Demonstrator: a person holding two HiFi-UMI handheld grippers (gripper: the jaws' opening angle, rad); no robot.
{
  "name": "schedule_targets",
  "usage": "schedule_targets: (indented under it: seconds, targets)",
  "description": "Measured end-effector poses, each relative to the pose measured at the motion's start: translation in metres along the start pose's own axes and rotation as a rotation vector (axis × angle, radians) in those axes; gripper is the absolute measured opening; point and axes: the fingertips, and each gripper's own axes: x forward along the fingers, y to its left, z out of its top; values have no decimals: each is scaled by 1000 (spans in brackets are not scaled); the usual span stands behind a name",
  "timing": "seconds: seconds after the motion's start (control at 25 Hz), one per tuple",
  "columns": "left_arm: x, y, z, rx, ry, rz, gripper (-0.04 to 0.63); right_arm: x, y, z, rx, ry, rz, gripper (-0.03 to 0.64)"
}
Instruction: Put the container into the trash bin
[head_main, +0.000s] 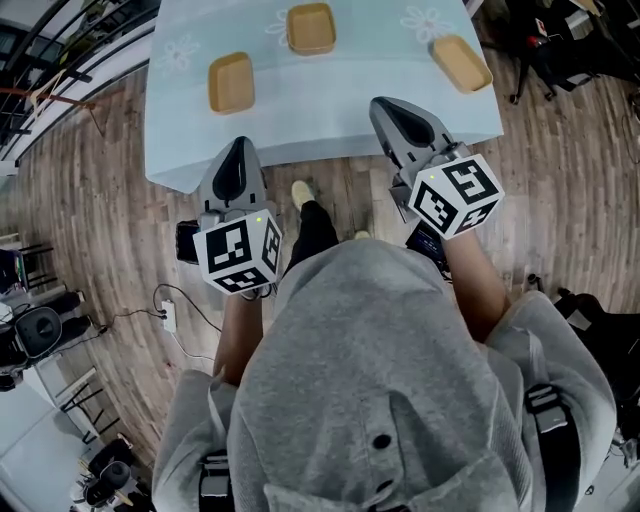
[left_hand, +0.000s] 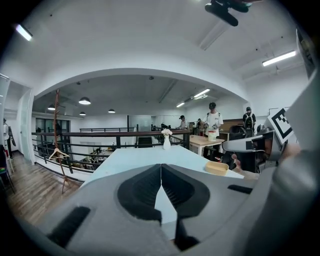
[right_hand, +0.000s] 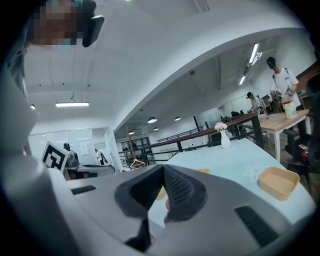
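Left tool (left_hand: 161, 166), right tool (right_hand: 163, 168) closed, empty; only head view shows three containers (head_main: 231, 83)

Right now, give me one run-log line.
left tongs: shut, empty | right tongs: shut, empty | containers: three on table, untouched

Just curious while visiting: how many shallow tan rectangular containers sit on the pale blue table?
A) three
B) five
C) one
A: the head view shows three shallow tan rectangular containers lying apart on the pale blue table.
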Motion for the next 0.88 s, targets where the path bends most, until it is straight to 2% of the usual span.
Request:
schedule_targets:
  seconds: [0.24,0.6,0.68,0.72,0.76,0.88]
  targets:
    - [36,22,-4,38,42,-40,20,50,-4,3,12,20,11,25]
    - [77,74,-22,53,122,-88,23,120,6,1,12,62,14,25]
    - [84,81,-27,64,140,-101,62,130,6,0,10,72,11,25]
    - [88,84,-31,70,152,-111,135,136,6,0,10,76,7,25]
    - [92,87,-34,78,165,-122,168,141,7,0,11,79,4,25]
    - [102,95,-44,93,198,-147,178,155,9,-1,8,87,-4,25]
